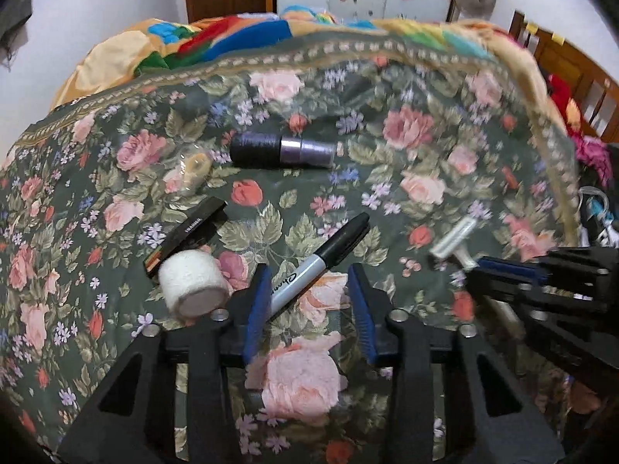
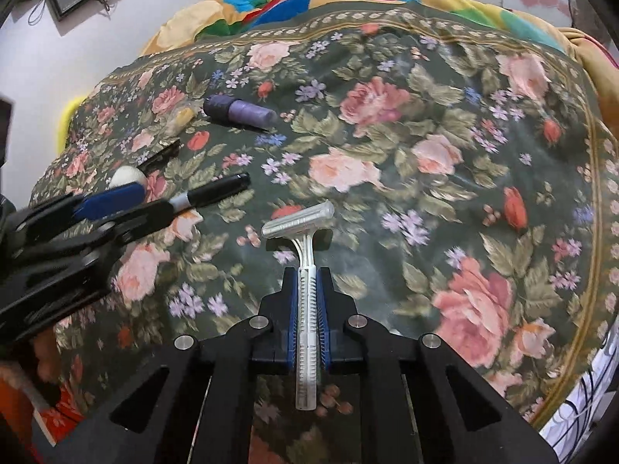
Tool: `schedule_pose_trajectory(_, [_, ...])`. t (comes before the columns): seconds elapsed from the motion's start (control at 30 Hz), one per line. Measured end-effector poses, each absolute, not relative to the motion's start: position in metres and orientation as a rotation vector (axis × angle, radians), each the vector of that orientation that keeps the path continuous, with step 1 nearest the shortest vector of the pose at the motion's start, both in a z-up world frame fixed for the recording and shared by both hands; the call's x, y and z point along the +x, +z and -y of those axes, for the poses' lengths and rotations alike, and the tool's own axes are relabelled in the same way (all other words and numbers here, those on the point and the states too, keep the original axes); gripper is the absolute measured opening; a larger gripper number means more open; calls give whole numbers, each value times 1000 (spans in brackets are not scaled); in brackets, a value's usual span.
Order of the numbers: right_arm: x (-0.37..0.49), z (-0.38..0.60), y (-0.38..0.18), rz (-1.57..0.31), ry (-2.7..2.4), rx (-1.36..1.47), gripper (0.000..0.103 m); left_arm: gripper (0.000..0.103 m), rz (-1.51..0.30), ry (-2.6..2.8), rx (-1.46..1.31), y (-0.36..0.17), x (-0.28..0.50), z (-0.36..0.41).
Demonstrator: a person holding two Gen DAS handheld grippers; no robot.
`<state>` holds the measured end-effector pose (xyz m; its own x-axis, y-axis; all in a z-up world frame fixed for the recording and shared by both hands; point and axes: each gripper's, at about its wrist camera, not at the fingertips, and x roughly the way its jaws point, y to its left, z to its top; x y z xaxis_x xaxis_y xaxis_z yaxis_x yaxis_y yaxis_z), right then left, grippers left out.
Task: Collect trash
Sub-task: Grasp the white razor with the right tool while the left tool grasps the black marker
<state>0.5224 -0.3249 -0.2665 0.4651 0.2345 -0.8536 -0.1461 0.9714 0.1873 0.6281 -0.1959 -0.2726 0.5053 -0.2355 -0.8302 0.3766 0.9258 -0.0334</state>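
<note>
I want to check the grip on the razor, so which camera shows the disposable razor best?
The right wrist view: the disposable razor lies sharp and centred, its handle clamped between the right gripper pads. The left wrist view shows only its blurred head at the right edge.

Floral bedspread (image 2: 387, 147), pale wall (image 2: 162, 4)

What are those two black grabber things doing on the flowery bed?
They're picking up clutter. The right gripper is clamped on a white disposable razor, pinching its handle. The left gripper is partly open around a black marker but isn't squeezing it yet. A purple thread spool and a white roll lie on the floral bedspread.
</note>
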Motion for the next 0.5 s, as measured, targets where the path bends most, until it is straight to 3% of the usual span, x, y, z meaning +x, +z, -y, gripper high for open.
schedule_pose_trajectory(0.23, [507, 320, -269, -1025, 244, 57, 9, 10, -1049, -384, 126, -283, 616, 192])
schedule_pose_trajectory(0.4, [494, 314, -270, -1014, 242, 20, 9, 10, -1060, -388, 138, -283, 592, 193])
schedule_pose_trajectory(0.5, [487, 314, -270, -1009, 244, 22, 15, 10, -1022, -345, 182, -284, 582, 200])
